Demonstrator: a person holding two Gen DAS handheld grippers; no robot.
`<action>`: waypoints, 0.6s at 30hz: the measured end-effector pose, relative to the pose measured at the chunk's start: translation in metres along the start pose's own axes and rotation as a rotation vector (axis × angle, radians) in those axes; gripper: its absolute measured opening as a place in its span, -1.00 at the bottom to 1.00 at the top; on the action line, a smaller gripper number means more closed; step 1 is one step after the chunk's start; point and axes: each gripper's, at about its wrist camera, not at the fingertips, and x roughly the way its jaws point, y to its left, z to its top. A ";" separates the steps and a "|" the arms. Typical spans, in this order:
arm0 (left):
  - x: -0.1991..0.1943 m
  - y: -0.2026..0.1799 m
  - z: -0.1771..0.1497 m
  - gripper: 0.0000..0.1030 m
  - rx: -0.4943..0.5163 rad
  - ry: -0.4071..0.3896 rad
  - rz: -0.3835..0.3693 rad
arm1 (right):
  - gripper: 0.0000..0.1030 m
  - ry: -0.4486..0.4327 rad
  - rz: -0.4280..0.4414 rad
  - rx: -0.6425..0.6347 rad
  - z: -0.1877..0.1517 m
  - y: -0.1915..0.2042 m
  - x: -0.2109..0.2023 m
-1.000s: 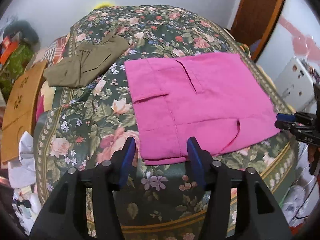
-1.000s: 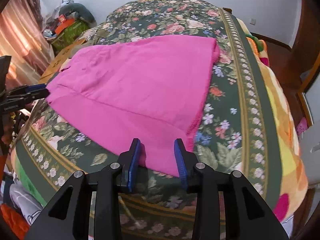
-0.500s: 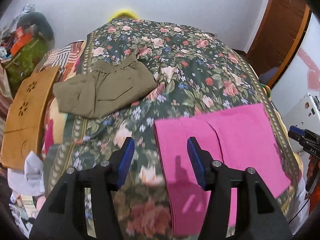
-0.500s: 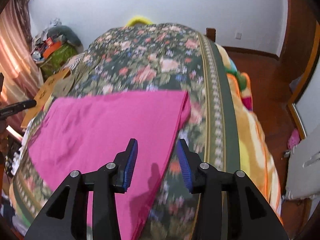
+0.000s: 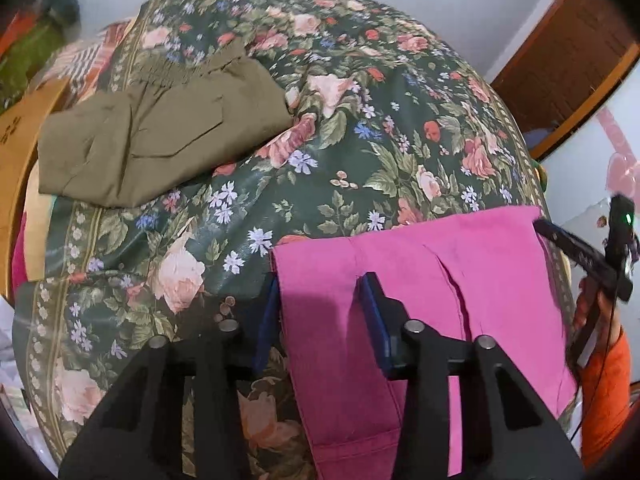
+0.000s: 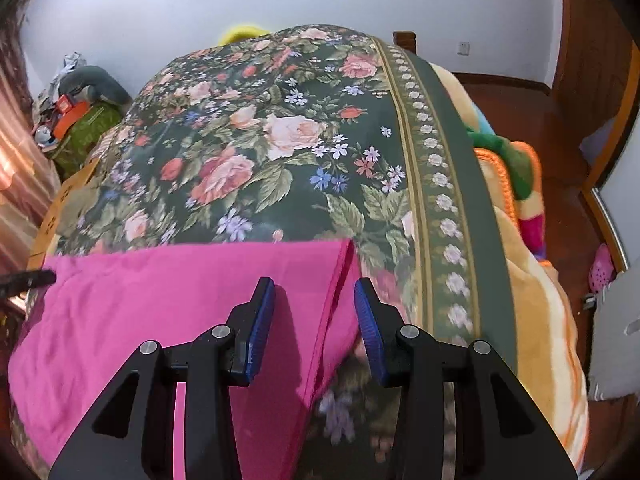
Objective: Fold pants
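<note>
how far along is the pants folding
Done: the olive pants lie folded at the bed's far side, and the pink pants look folded at least once. In hand: the left gripper has just been closing at their left corner, the right gripper straddles the right corner; neither visibly pinches cloth. Left: likely another fold, then setting them aside.

Both views are showing even, soft indoor light, fairly bright. Fisheye is bending everything w/ black vignette at the corners. Gripper fingers are casting dark shadows onto the pink pants (image 5: 496, 280) around 6 o'clock. Floral bedspread (image 6: 280, 140) is smearing w/ motion blur at 6 o'clock in right view; warm glow is coming off the curtain (image 6: 16, 184) at 9 o'clock.
</note>
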 end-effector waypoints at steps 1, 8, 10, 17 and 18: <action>-0.002 -0.002 -0.002 -0.40 0.013 -0.009 0.005 | -0.37 -0.005 0.002 -0.004 0.001 0.001 0.003; 0.002 -0.011 -0.016 -0.88 0.114 -0.058 0.194 | -0.89 0.014 -0.046 -0.058 -0.001 0.003 0.017; 0.002 -0.011 -0.017 -0.87 0.120 -0.061 0.208 | -0.89 0.020 -0.062 -0.046 -0.002 -0.002 0.016; -0.027 -0.015 -0.005 -0.86 0.108 -0.072 0.187 | -0.86 0.034 -0.011 -0.029 0.005 0.007 -0.021; -0.035 -0.019 -0.003 -0.86 0.123 -0.087 0.174 | -0.80 0.005 0.003 -0.054 0.007 0.016 -0.033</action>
